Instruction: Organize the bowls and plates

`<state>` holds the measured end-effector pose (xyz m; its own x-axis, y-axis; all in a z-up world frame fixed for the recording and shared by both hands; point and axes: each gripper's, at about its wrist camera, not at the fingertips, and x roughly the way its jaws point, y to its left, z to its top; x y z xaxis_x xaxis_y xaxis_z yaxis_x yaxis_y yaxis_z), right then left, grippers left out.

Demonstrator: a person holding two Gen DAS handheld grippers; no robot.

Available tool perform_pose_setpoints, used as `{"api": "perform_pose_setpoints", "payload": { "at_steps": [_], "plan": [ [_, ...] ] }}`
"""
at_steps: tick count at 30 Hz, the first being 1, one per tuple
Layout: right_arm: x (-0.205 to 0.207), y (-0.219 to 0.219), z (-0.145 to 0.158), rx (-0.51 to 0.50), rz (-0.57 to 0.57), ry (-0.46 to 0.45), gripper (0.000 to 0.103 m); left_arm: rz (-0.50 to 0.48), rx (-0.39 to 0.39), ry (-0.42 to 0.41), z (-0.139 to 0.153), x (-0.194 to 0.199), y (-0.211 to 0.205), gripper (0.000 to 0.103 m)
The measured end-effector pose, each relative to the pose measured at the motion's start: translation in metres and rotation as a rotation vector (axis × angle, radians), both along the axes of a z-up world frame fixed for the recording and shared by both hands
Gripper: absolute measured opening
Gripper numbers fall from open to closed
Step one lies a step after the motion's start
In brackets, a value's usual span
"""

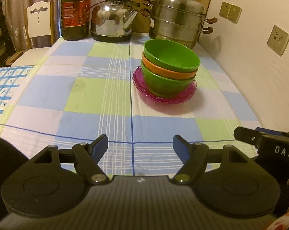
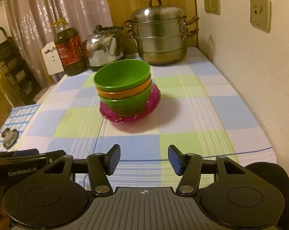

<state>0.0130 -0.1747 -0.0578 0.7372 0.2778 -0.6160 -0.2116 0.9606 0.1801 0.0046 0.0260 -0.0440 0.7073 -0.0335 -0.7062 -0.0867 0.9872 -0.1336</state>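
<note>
Pink plates (image 1: 184, 95) mostly hidden under stacked bowls (image 1: 170, 67), count unclear

oil bottle (image 1: 76, 11) cap cut off by top edge in left wrist view. label print too small to be read. number of pink plates (image 2: 131, 113) under bowl stack (image 2: 123, 88) cannot be told. right gripper (image 1: 267, 143) clipped at frame edge, jaws unseen there.

Plenty of open table (image 1: 83, 95) between both tongs and the bowl stack (image 1: 170, 67) at 1 o'clock. Past it, the steamer pot (image 1: 178, 19), kettle (image 1: 113, 19) and oil bottle (image 1: 75, 11) block 11 to 1. Wall (image 1: 259, 72) hugs 3 o'clock.
</note>
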Motion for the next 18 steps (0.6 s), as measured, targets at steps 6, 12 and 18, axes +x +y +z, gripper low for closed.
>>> {"api": "perform_pose_setpoints", "payload": {
  "at_steps": [6,12,18],
  "plan": [
    [-0.012,0.006,-0.001,-0.011,0.023,0.014,0.055,-0.001,0.01,-0.011,0.0,-0.007,-0.004,0.073],
    [-0.023,0.012,-0.002,-0.028,0.022,-0.013,0.055,-0.003,0.014,0.001,-0.002,-0.012,-0.007,0.073],
    [-0.028,0.015,-0.009,-0.039,0.035,-0.011,0.055,0.001,0.007,0.002,-0.003,-0.013,-0.007,0.073]
  ]
}}
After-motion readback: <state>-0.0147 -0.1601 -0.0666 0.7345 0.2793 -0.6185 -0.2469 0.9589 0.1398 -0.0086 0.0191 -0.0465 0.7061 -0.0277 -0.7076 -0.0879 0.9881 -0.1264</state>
